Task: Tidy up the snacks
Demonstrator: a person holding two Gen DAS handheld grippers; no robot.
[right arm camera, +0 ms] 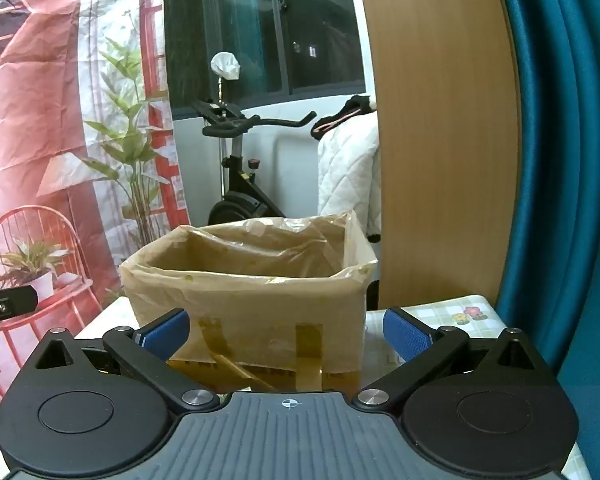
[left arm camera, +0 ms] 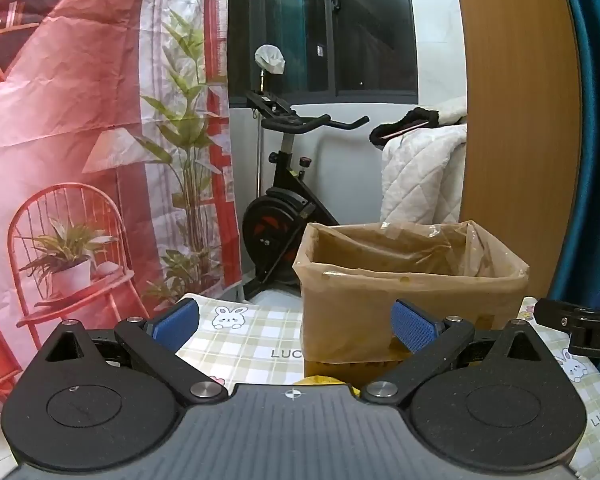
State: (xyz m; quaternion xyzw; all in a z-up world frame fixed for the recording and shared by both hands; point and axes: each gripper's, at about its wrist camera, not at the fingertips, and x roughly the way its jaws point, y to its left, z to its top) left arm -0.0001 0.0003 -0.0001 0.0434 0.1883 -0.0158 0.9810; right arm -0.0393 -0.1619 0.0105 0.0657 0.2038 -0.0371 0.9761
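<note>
A cardboard box (left arm camera: 404,292) lined with a clear plastic bag stands on the checked tablecloth (left arm camera: 252,332); its inside looks empty from here. My left gripper (left arm camera: 296,320) is open just short of the box's left front corner, nothing between its blue pads. A bit of yellow packaging (left arm camera: 324,380) peeks out under the box's near edge. In the right wrist view the same box (right arm camera: 252,292) fills the middle, and my right gripper (right arm camera: 286,332) is open in front of it, holding nothing. No snacks show clearly.
An exercise bike (left arm camera: 284,184) stands behind the table by a dark window. A printed red backdrop (left arm camera: 80,160) hangs at the left. A wooden panel (left arm camera: 520,120) and teal curtain (right arm camera: 560,160) close off the right. A white quilt (left arm camera: 424,176) lies behind the box.
</note>
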